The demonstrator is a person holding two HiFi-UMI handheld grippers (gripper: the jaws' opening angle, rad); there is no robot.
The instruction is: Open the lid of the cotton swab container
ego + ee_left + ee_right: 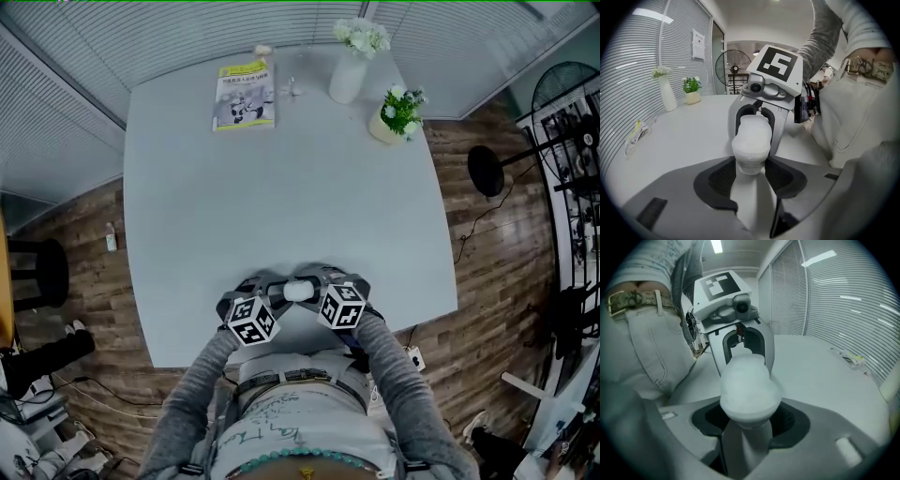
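Two grippers: our left gripper [751, 161] and right gripper [750, 416] meet nose to nose over the near edge of the worktop [281, 197], just in front of our body.
Task's thing: the cotton swab container [298, 291], a small whitish tub, lies crosswise between the two grippers with one end in each. It looks to be held clear of the worktop.
Left fingers: these fingers [719, 178] are clenched on the narrower, ribbed end, and the dark pads touch it on both sides.
Right fingers: these fingers [794, 420] are clenched on the wider, rounded end, which fills the gap between the pads.
Why held so: with a grip at each end, we judge that one hand can steady the body while the other pulls or twists the lid away. Keeping it close to us at the edge gives both wrists a straight line along the tub.
Lid: it seems to be still on, as we see no gap or parted seam. We cannot tell which end carries it.
Around: a booklet [245, 95], a white vase of flowers [349, 70] and a small potted plant [398, 112] stand along the far edge, well apart from the tub. Some small bits beside the booklet are too small to name.
In the way: nothing on the worktop is near the grippers. Only our own sleeves [202, 380] and body crowd in behind, which may limit how far the hands can draw apart.
Off the worktop: a fan [562, 103] stands on the floor at the right.
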